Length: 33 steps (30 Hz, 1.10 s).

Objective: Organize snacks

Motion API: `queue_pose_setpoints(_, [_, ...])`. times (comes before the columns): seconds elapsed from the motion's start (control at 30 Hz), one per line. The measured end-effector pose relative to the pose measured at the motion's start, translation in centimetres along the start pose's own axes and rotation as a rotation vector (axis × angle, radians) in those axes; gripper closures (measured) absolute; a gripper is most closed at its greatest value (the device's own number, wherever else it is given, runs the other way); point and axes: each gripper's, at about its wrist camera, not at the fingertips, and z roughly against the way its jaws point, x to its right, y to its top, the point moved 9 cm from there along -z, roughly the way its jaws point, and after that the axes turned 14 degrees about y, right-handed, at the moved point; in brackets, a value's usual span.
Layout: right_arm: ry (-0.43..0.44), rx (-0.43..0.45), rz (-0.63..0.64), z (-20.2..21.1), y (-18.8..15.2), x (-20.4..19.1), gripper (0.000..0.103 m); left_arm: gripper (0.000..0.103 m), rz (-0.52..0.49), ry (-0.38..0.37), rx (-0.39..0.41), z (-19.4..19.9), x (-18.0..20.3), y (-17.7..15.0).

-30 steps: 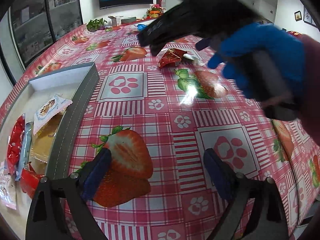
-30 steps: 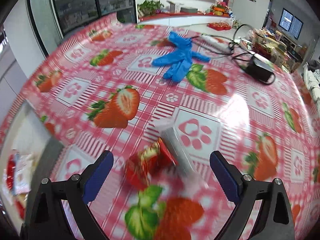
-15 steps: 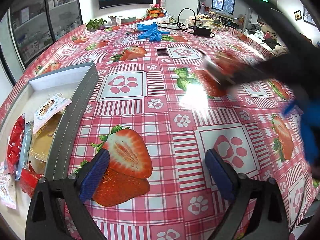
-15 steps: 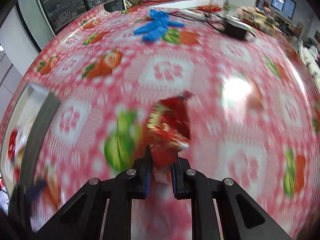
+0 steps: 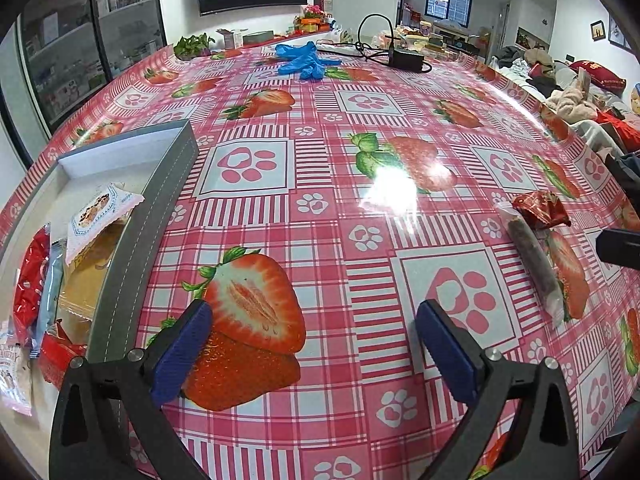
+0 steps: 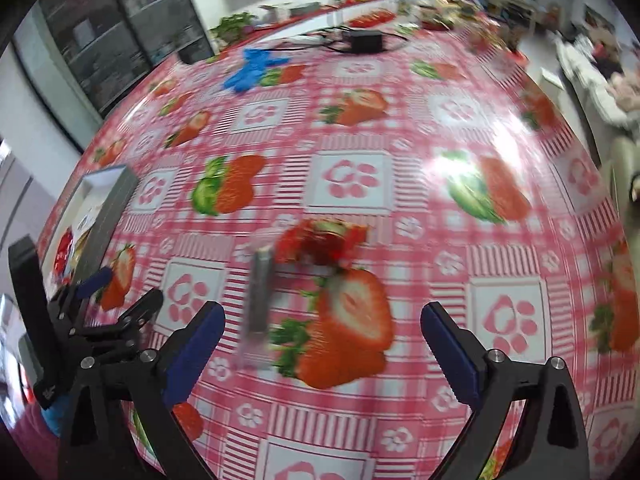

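Observation:
My left gripper (image 5: 316, 344) hangs over the strawberry tablecloth, its jaws opening with nothing between them. Beside it on the left stands a grey box (image 5: 160, 208) holding several snack packets (image 5: 92, 216). A red snack packet (image 5: 540, 210) and a long clear-wrapped stick snack (image 5: 534, 264) lie on the cloth at the right. In the right wrist view the same red packet (image 6: 320, 240) and stick (image 6: 260, 300) lie just ahead of my right gripper (image 6: 322, 354). Its jaws are opening and touch neither. The grey box (image 6: 116, 208) and my left gripper (image 6: 116, 296) show at that view's left.
Blue gloves (image 5: 304, 60) and a black power adapter with cable (image 5: 404, 58) lie at the far end of the table. A potted plant (image 5: 192, 44) stands at the back left. A black part (image 5: 618, 242) juts in at the right edge. Sofas with clothes lie beyond.
My right gripper shut on the red packet, swept it across the table towards the near right, then let go. Packet and stick now lie on the cloth. My left gripper kept its place.

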Motion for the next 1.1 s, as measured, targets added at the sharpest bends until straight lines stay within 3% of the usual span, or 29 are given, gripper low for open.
queue_pose_setpoints(0.2, [-0.036, -0.026, -0.003, -1.3, 0.3, 1.0, 0.004, 0.001, 0.0, 0.0, 0.0, 0.0, 0.0, 0.0])
queue_pose_setpoints(0.47, [-0.02, 0.017, -0.092, -4.2, 4.6, 1.3, 0.007, 0.001, 0.0, 0.0, 0.0, 0.0, 0.0, 0.0])
queue_pose_setpoints(0.5, [-0.019, 0.01, -0.09, -4.8, 4.9, 1.2, 0.02, 0.001, 0.0, 0.0, 0.0, 0.0, 0.0, 0.0])
queue_pose_setpoints(0.53, [-0.023, -0.009, -0.084, -5.5, 5.0, 1.1, 0.043, 0.001, 0.0, 0.0, 0.0, 0.0, 0.0, 0.0])
queue_pose_setpoints(0.57, [-0.043, -0.023, -0.075, -6.0, 5.0, 1.2, 0.049, 0.001, -0.001, 0.0, 0.0, 0.0, 0.0, 0.0])
queue_pose_setpoints(0.6, [-0.069, -0.009, -0.05, -5.8, 5.2, 1.1, 0.068, 0.001, 0.0, 0.0, 0.0, 0.0, 0.0, 0.0])
queue_pose_setpoints(0.63, [-0.058, -0.024, -0.038, -5.9, 5.0, 1.0, 0.075, 0.001, -0.001, 0.0, 0.0, 0.0, 0.0, 0.0])
queue_pose_setpoints(1.03, [-0.093, -0.016, -0.079, 1.2, -1.6, 7.3, 0.074, 0.001, -0.001, 0.001, -0.001, 0.0, 0.0, 0.0])
queue_pose_setpoints(1.07, [-0.076, -0.013, -0.088, 2.0, -2.3, 7.7, 0.07, 0.001, 0.0, 0.004, -0.002, 0.0, 0.0, 0.0])
queue_pose_setpoints(1.1, [-0.075, -0.006, -0.096, 2.4, -2.7, 8.0, 0.041, 0.001, 0.0, 0.004, -0.002, 0.0, 0.0, 0.0])
